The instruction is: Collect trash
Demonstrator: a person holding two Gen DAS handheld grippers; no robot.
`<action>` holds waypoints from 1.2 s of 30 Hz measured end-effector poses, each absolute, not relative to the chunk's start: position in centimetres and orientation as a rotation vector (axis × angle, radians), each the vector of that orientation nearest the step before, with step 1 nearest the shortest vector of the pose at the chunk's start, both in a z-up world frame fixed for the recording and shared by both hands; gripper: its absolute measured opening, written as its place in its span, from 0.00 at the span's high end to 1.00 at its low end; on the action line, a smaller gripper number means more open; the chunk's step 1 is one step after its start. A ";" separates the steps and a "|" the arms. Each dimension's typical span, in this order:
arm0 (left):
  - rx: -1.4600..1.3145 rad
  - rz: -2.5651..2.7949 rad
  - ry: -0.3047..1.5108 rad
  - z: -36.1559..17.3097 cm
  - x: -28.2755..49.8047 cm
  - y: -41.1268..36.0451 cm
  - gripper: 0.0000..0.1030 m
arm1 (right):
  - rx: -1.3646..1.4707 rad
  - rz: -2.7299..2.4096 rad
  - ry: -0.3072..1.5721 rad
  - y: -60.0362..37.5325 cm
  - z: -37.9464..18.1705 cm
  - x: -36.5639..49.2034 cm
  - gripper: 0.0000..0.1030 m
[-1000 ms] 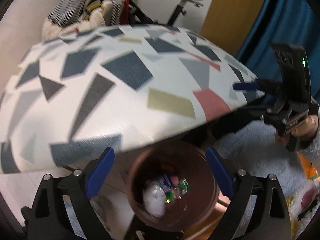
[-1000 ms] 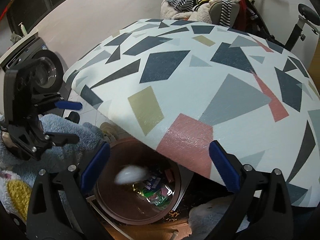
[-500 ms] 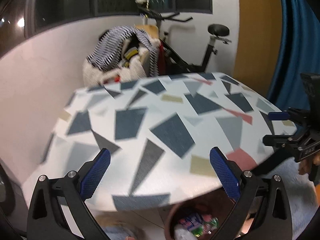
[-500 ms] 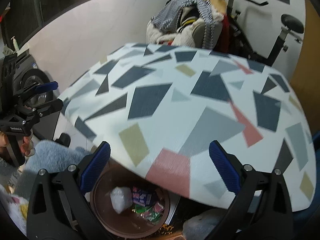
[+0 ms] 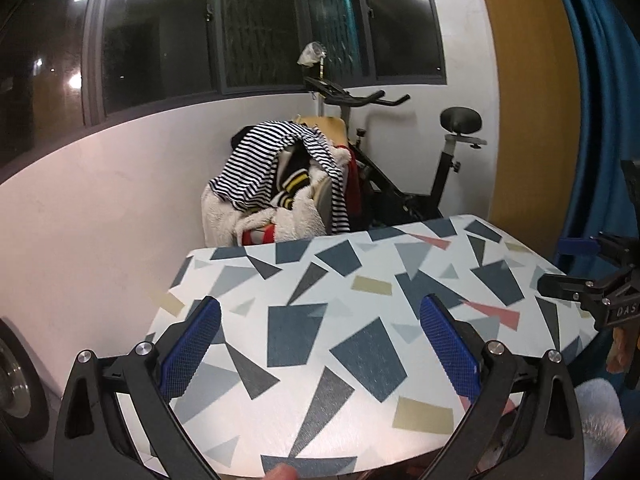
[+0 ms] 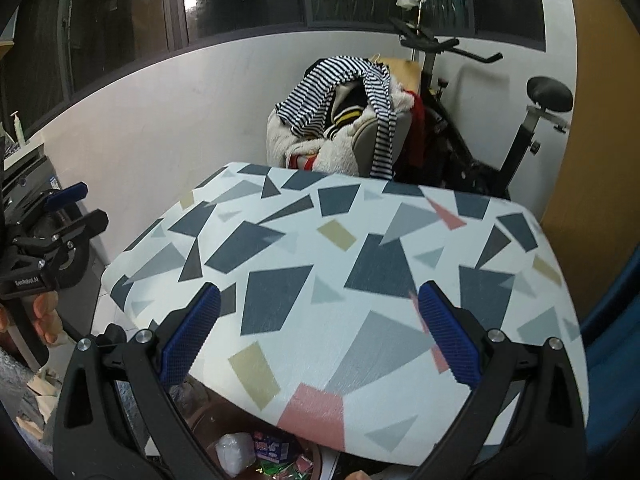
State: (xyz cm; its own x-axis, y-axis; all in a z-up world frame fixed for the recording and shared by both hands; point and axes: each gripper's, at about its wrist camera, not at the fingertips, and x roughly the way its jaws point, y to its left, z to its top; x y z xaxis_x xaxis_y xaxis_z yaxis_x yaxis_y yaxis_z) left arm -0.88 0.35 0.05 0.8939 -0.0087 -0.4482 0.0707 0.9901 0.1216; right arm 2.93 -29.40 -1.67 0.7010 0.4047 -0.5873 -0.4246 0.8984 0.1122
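Observation:
The brown trash bin [image 6: 208,436] shows under the table's near edge in the right wrist view, holding a white wad [image 6: 234,450] and coloured wrappers [image 6: 276,450]. My right gripper [image 6: 318,336] is open and empty, raised over the patterned table [image 6: 360,280]. It also shows at the right edge of the left wrist view [image 5: 576,268]. My left gripper [image 5: 318,344] is open and empty over the table [image 5: 360,320]. It also shows at the left of the right wrist view [image 6: 78,210]. The bin is hidden in the left wrist view.
A chair piled with striped and fleece clothes [image 5: 276,184] stands behind the table, with an exercise bike [image 5: 440,168] beside it. A blue curtain [image 5: 600,100] hangs at the right. A washing machine [image 6: 36,200] stands at the left by the wall.
Both grippers have risen and tilted up from the bin. The white wad that was falling a second ago now lies in the bin. The view now shows the table top and the wall.

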 end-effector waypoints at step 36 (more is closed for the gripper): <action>0.139 -0.023 0.440 1.1 -1.5 0.3 0.06 | -0.033 0.409 0.619 -30.1 0.4 2.6 0.06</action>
